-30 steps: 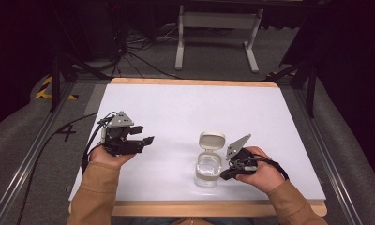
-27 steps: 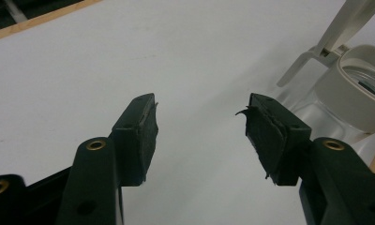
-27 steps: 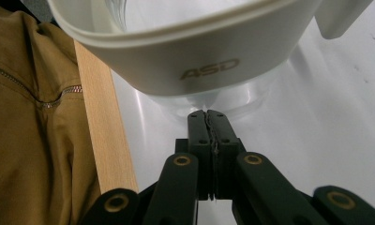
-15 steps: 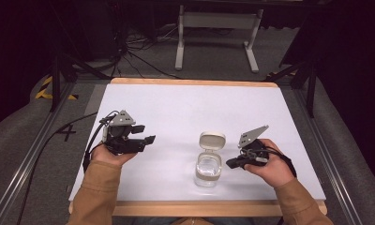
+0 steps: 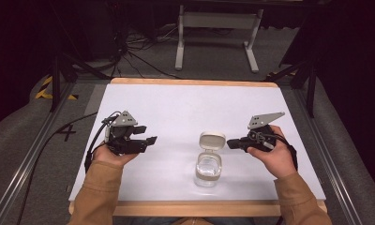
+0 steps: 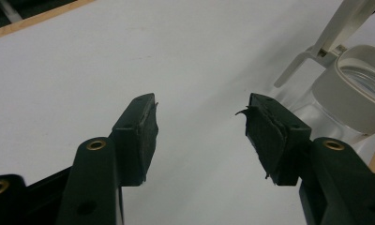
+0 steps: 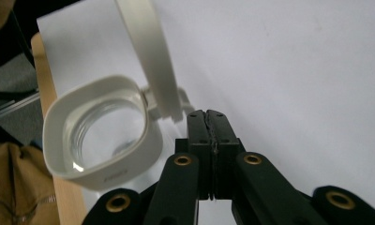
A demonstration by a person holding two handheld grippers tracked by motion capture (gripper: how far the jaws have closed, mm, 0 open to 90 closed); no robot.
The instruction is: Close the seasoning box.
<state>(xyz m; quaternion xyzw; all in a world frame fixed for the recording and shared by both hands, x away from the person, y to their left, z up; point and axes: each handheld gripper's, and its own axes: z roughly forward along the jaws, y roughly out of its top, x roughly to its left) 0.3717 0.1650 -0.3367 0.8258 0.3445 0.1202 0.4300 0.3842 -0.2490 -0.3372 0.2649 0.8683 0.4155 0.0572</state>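
A: How are the two hands posed?

B: The left hand [image 5: 111, 152] comes in from the near edge and holds the left hand-held gripper [image 5: 146, 141] low over the table [image 5: 176, 112], jaws pointing toward the middle. In the left gripper view its jaws stand wide apart with nothing between them. The right hand [image 5: 275, 152] holds the right hand-held gripper [image 5: 230, 143] pointing inward toward the left one, its grey plate [image 5: 265, 119] tilted up on top.

A: And the right one's jaws?

B: Pressed together, pad to pad, with nothing held; the right gripper view shows that plainly.

A: Where is the jar?

B: The clear jar [image 5: 208, 168] stands upright near the table's near edge, between the two hands but closer to the right one. Its white hinged lid [image 5: 212, 140] is flipped open and stands up behind the mouth. The right hand-held gripper's tip sits just beside the lid; I cannot tell whether it touches.

A: Room to move?

B: The far half of the white table top is bare, and so is the stretch between the left hand-held gripper and the jar. A wooden border [image 5: 190, 82] rims the table. The jar sits close to the near edge.
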